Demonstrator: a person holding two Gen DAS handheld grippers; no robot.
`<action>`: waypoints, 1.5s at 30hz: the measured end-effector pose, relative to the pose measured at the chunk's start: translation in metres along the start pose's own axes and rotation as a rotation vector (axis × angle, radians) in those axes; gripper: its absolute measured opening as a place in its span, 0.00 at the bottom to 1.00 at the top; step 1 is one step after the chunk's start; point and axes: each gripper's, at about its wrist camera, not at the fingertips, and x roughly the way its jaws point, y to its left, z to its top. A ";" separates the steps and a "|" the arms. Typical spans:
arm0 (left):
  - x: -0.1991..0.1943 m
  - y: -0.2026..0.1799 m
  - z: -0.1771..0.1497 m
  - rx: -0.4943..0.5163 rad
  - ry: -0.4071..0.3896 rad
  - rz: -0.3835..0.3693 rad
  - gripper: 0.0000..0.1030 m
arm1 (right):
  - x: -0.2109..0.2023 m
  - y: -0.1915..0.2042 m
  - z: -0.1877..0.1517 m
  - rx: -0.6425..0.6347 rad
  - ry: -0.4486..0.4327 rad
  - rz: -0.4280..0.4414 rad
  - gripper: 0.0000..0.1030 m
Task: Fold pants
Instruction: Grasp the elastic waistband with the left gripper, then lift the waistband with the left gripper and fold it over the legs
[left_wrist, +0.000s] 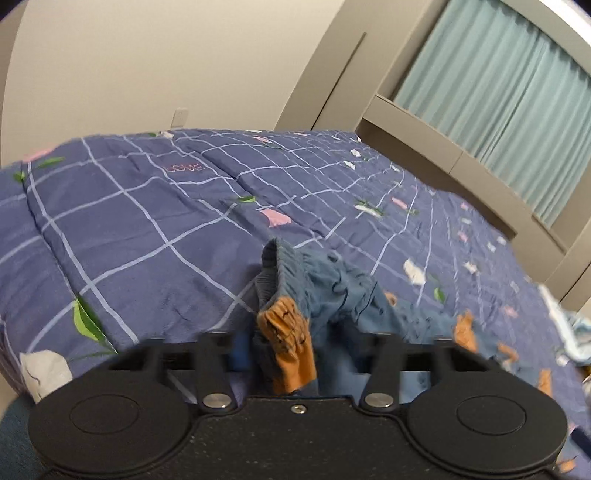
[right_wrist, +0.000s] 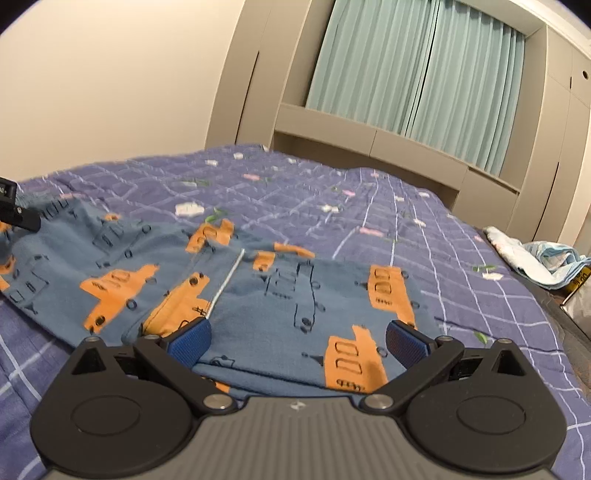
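Blue pants (right_wrist: 258, 295) with an orange vehicle print lie on the purple checked bedspread (right_wrist: 424, 236). My left gripper (left_wrist: 284, 354) is shut on the bunched waistband (left_wrist: 284, 288) and holds it lifted off the bed; the fabric trails away to the right. The left gripper also shows at the left edge of the right wrist view (right_wrist: 14, 214). My right gripper (right_wrist: 297, 341) is open, its blue pads (right_wrist: 190, 341) on either side of the flat leg end of the pants, just above the cloth.
The bedspread (left_wrist: 147, 221) covers the whole bed. A crumpled pale cloth (right_wrist: 535, 258) lies at the right edge of the bed. Beige cabinets and a green curtain (right_wrist: 424, 66) stand behind the bed, a plain wall to the left.
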 end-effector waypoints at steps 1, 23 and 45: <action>-0.001 -0.001 0.001 0.002 -0.005 0.001 0.26 | -0.003 -0.002 0.000 0.009 -0.016 0.009 1.00; -0.048 -0.173 0.015 0.389 -0.126 -0.391 0.17 | -0.014 -0.031 0.008 -0.013 -0.022 -0.021 1.00; 0.011 -0.297 -0.076 0.675 0.112 -0.548 0.17 | -0.026 -0.110 -0.029 0.097 0.063 -0.180 1.00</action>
